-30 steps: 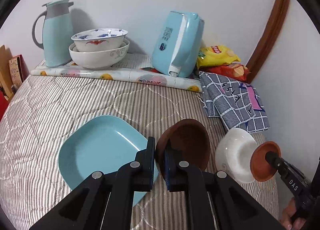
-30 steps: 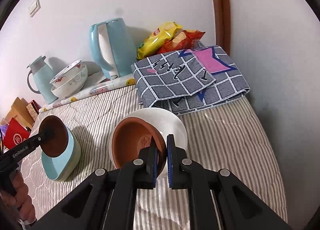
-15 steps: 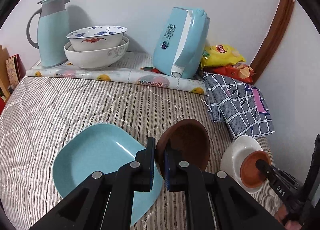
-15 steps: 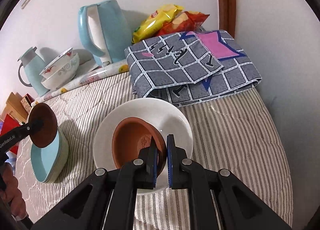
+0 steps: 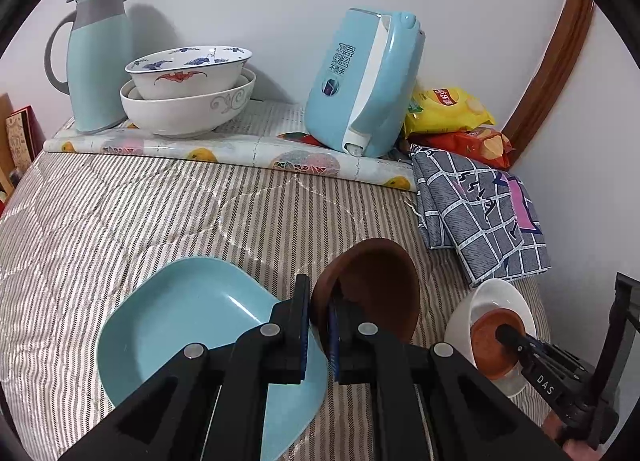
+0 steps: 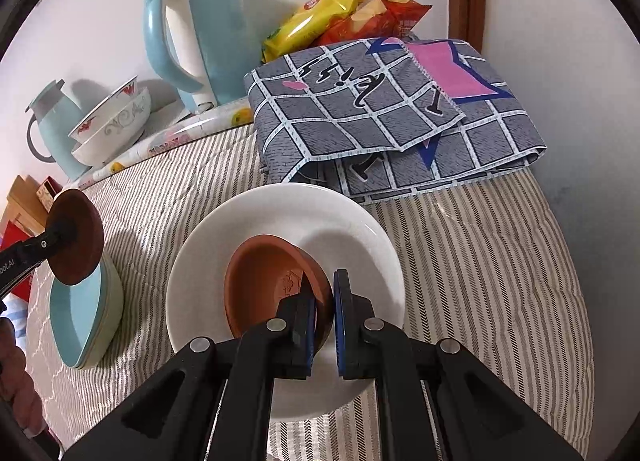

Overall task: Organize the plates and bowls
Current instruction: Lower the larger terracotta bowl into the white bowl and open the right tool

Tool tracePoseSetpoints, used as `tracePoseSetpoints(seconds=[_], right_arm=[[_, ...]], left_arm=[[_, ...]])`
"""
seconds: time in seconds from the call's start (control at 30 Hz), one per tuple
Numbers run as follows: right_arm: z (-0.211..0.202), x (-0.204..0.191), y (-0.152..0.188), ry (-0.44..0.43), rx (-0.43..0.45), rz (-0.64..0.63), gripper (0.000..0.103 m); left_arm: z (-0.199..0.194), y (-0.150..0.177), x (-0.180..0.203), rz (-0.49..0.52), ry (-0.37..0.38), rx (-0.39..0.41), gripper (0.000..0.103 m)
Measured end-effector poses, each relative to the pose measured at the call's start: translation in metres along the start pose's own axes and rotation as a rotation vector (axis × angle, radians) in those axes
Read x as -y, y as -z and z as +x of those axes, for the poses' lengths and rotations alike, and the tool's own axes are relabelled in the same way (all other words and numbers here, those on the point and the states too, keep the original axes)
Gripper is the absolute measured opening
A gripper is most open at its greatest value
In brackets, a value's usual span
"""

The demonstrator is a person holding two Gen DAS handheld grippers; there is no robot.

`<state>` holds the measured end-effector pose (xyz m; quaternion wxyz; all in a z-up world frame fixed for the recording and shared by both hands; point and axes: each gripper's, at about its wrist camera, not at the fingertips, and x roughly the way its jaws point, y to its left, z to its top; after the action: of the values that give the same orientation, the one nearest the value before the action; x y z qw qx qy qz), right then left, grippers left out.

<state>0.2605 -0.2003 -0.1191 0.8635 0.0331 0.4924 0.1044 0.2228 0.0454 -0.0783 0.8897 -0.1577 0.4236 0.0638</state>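
Right gripper (image 6: 323, 315) clamps terracotta bowl (image 6: 272, 285) by its rim over white plate (image 6: 360, 229); left gripper (image 5: 318, 327) clamps dark brown bowl (image 5: 372, 289) likewise; both stiff, brittle, rim-held

I see both views evenly lit by soft indoor light. Shadows fall on the wall (image 5: 280, 1) behind the flask (image 5: 98, 61) and kettle (image 6: 200, 37). Fisheye distortion bends the edges, and black vignetting fills the corners. Focus is sharp throughout; a mild glare streak marks the blue plate (image 5: 192, 325).
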Motion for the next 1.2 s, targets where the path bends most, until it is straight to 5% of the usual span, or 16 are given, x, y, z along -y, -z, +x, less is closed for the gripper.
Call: tracePoseSetpoints(seconds=[0.37,0.7,1.07,1.2], right_arm=[[0.010,-0.007,-0.003,0.003,-0.026,-0.021,0.008],[0.018,-0.020,-0.003,0.126,-0.045,-0.120,0.011],[0.023,-0.027,-0.004,0.142,-0.056,-0.120,0.013],[0.020,-0.027,-0.003,0.139,-0.045,-0.118,0.035]], left_arm=[[0.004,0.000,-0.002,-0.010,0.009,-0.008,0.009],[0.004,0.001,-0.004,-0.024,0.024,-0.011,0.009],[0.005,0.002,-0.011,-0.033,0.030,-0.027,0.009],[0.003,0.004,-0.013,-0.032,0.024,-0.028,0.009]])
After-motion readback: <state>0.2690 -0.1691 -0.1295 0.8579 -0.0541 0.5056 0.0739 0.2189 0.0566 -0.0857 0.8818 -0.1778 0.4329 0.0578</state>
